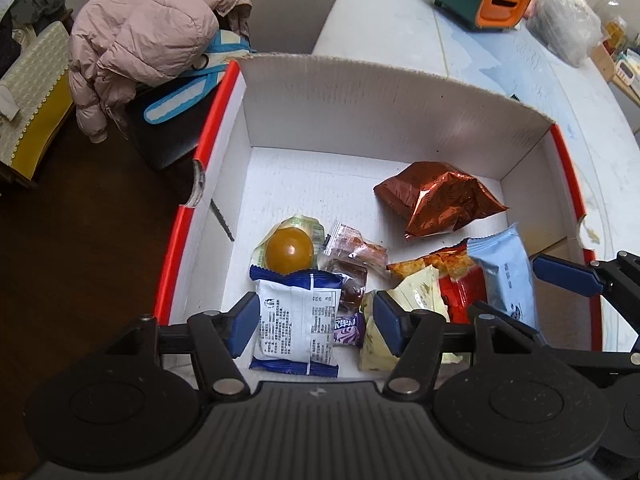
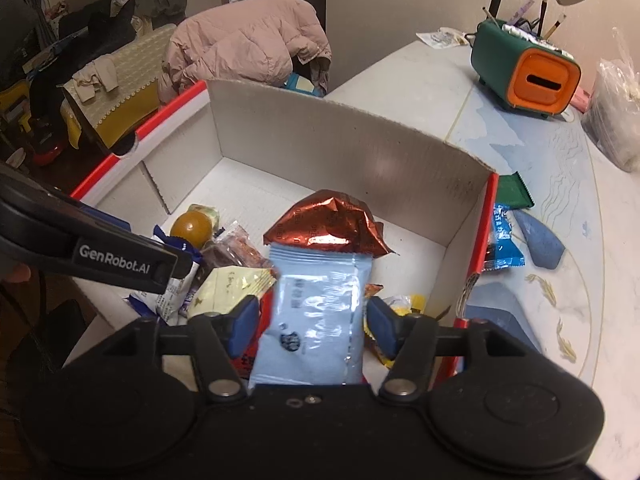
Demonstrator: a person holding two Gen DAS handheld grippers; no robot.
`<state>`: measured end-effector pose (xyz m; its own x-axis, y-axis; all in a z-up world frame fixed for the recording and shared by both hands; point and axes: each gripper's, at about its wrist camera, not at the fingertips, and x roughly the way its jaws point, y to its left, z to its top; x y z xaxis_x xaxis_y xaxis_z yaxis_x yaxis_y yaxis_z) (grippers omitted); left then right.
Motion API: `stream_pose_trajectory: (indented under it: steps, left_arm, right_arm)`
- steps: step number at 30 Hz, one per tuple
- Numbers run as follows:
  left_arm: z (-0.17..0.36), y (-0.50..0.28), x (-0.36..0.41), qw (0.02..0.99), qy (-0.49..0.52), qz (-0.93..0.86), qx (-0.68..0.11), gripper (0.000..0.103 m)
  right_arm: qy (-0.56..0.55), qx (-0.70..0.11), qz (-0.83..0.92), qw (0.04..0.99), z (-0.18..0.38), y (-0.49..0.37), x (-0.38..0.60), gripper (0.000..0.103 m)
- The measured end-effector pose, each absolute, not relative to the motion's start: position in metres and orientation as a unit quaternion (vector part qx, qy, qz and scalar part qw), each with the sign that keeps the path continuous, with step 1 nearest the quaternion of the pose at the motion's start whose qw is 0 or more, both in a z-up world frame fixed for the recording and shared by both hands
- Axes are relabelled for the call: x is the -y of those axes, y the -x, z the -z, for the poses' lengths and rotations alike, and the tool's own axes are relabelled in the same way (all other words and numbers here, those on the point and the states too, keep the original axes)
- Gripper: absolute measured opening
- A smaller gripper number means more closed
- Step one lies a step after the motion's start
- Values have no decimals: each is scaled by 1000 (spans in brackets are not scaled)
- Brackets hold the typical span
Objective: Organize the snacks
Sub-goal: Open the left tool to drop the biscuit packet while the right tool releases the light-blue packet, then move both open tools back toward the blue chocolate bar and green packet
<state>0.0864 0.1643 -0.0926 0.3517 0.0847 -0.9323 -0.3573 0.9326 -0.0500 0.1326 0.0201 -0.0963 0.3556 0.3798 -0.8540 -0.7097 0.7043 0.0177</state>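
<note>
On the far left a pink coat (image 1: pixel 152 36) is draped over a chair beside the surface (image 1: pixel 480 68). Next comes the cardboard box (image 1: pixel 360 104), white inside with red-edged side walls, sitting on that surface. The left tool (image 1: pixel 316 322) hangs over the box's near left part with its blue pads spread wide and nothing between them; below the gap lies a white and blue packet (image 1: pixel 296 320), and just beyond it a round amber jelly cup (image 1: pixel 290 252). Small clear-wrapped sweets (image 1: pixel 352 252) lie just right of the cup, a pale yellow packet (image 1: pixel 412 300) sits by the tool's right pad, and a red packet (image 1: pixel 460 284) lies beside that. A copper foil bag (image 1: pixel 436 200) lies farther back, towards the box's right wall. The right tool (image 2: pixel 312 322) is over the near right part of the box, its fingers open, and a light blue packet (image 2: pixel 316 316) stands between them without either pad clearly touching it. A green and orange case (image 2: pixel 524 68) stands on the surface at the far right.
</note>
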Motion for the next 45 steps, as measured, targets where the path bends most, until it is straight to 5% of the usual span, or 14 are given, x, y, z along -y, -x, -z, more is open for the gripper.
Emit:
stream_pose_trajectory:
  steps: [8, 12, 24, 28, 45]
  left_arm:
    - [65, -69, -156, 836, 116, -131, -520, 62]
    - [48, -61, -147, 851, 108, -121, -499, 62]
    - [6, -52, -117, 885, 91, -80, -450, 72]
    - [0, -55, -110, 887, 95, -53, -448, 83]
    - [3, -119, -67, 872, 125, -6, -473, 93]
  right_arm:
    - [155, -443, -345, 813, 75, -126, -5, 63]
    - [133, -424, -351, 824, 57, -120, 8, 83]
    - [92, -385, -351, 849, 10, -110, 50, 96]
    - [90, -372, -346, 857, -1, -106, 66, 98]
    - [114, -379, -286, 873, -7, -145, 132, 102]
